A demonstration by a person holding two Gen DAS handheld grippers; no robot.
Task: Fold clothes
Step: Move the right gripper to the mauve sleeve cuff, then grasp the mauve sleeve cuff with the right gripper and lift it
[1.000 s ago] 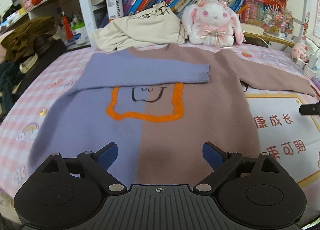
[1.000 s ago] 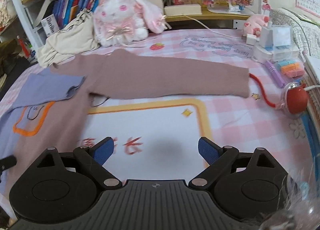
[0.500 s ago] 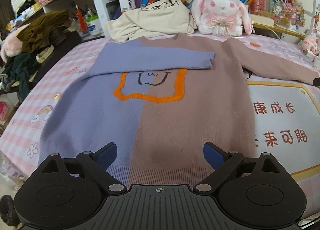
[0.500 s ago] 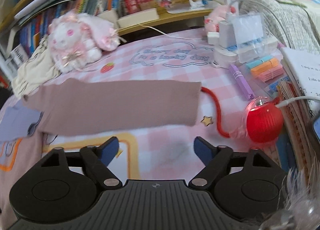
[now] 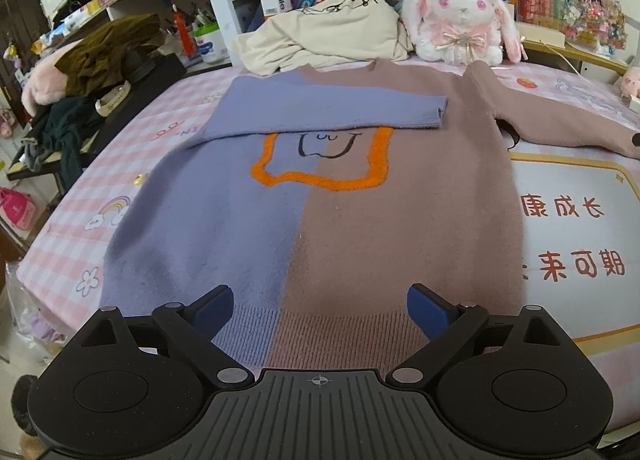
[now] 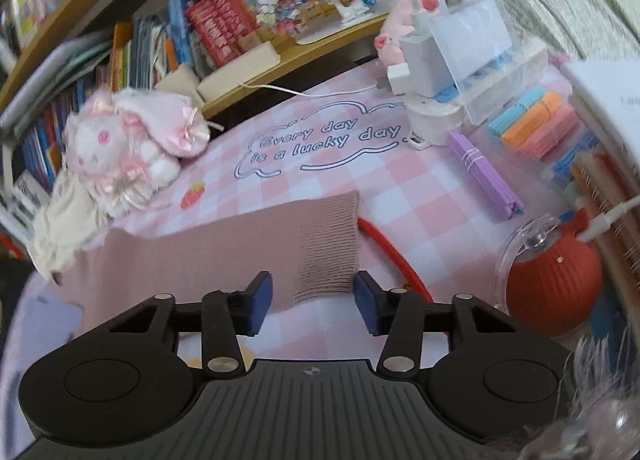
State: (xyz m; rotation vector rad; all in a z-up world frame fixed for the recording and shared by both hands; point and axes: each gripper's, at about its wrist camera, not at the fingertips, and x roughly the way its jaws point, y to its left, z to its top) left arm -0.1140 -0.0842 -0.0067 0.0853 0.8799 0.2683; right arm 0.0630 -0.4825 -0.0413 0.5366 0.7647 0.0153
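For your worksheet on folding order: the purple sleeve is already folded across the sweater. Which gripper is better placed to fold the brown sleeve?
Right. The right gripper is closing around the brown sleeve cuff; the left gripper hangs open over the hem.

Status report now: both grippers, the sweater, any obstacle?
Left gripper open above hem. Right gripper closing around brown sleeve cuff. Sweater flat, purple sleeve folded. Red cord beside cuff.

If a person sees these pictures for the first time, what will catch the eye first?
First the big two-colour sweater, purple and brown, spread flat on the pink checked cover, its purple sleeve folded across the chest. Then the right gripper closing around the brown sleeve's cuff, beside a red round gadget.
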